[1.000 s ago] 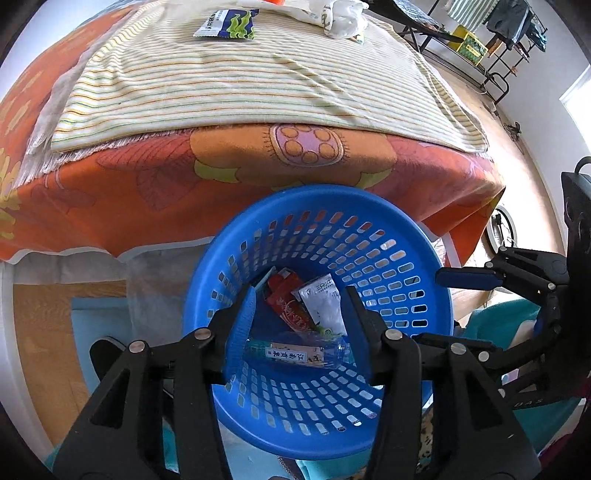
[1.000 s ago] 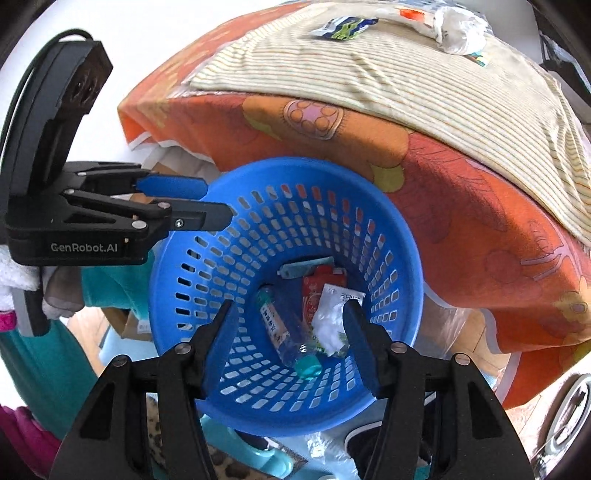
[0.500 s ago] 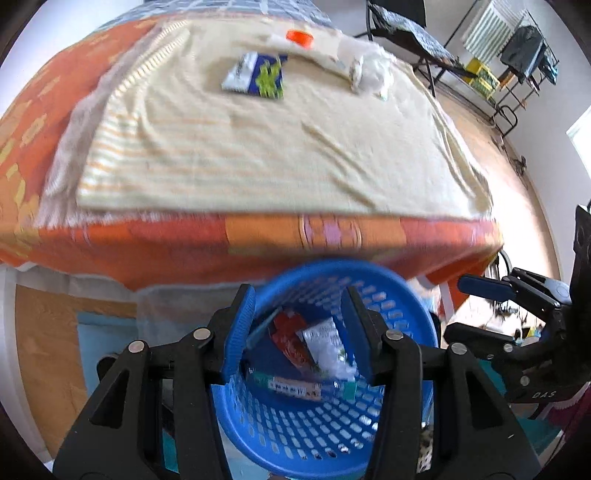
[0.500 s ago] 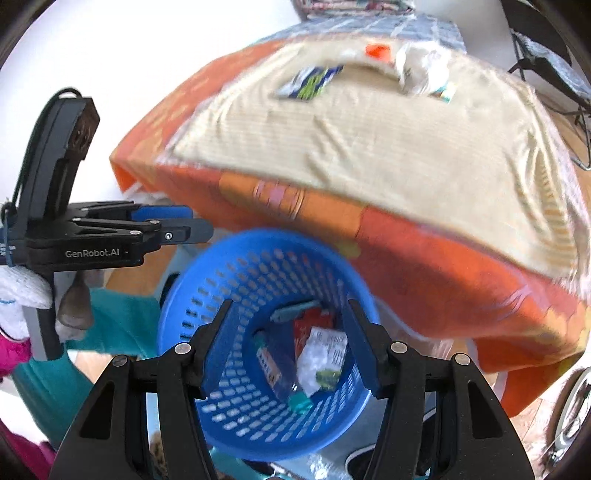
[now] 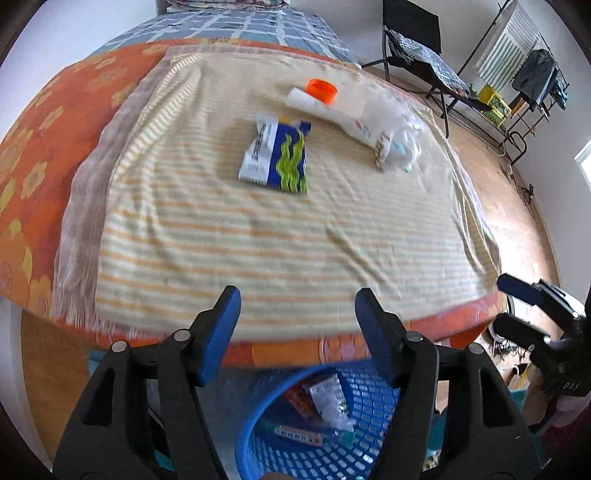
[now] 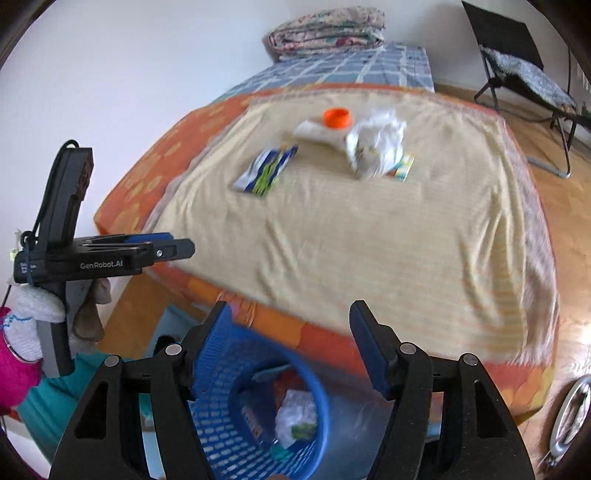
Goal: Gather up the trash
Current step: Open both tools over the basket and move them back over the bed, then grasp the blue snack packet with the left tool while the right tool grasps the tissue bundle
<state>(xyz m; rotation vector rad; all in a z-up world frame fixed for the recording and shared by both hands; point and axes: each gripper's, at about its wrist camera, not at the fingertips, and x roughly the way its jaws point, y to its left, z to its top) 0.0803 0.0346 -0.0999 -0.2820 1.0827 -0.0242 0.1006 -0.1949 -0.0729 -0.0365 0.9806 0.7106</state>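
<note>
A blue and green snack wrapper (image 5: 275, 157) (image 6: 265, 170) lies on the striped cloth of the bed. Beyond it sit an orange cap (image 5: 322, 89) (image 6: 336, 117), a white tube (image 5: 325, 110) and crumpled white plastic (image 5: 397, 138) (image 6: 376, 146). Below the bed's near edge stands a blue basket (image 5: 373, 406) (image 6: 229, 391) with wrappers and a bottle in it. My left gripper (image 5: 297, 314) hangs over the bed's edge, its jaws opening with nothing between them. My right gripper (image 6: 290, 325) does the same, jaws opening and empty. The right gripper (image 5: 532, 306) shows in the left wrist view, the left gripper (image 6: 162, 247) in the right wrist view.
An orange flowered cover (image 5: 33, 158) lies under the striped cloth, with a blue checked sheet (image 5: 229, 29) behind it. A folded quilt (image 6: 325, 29) rests by the wall. A black folding chair (image 5: 417, 48) and a clothes rack (image 5: 524, 74) stand on the wooden floor at right.
Both grippers have risen from over the basket toward the bed, so the bed top fills the views and the basket sinks to the bottom. Both pairs of jaws stand wider.
</note>
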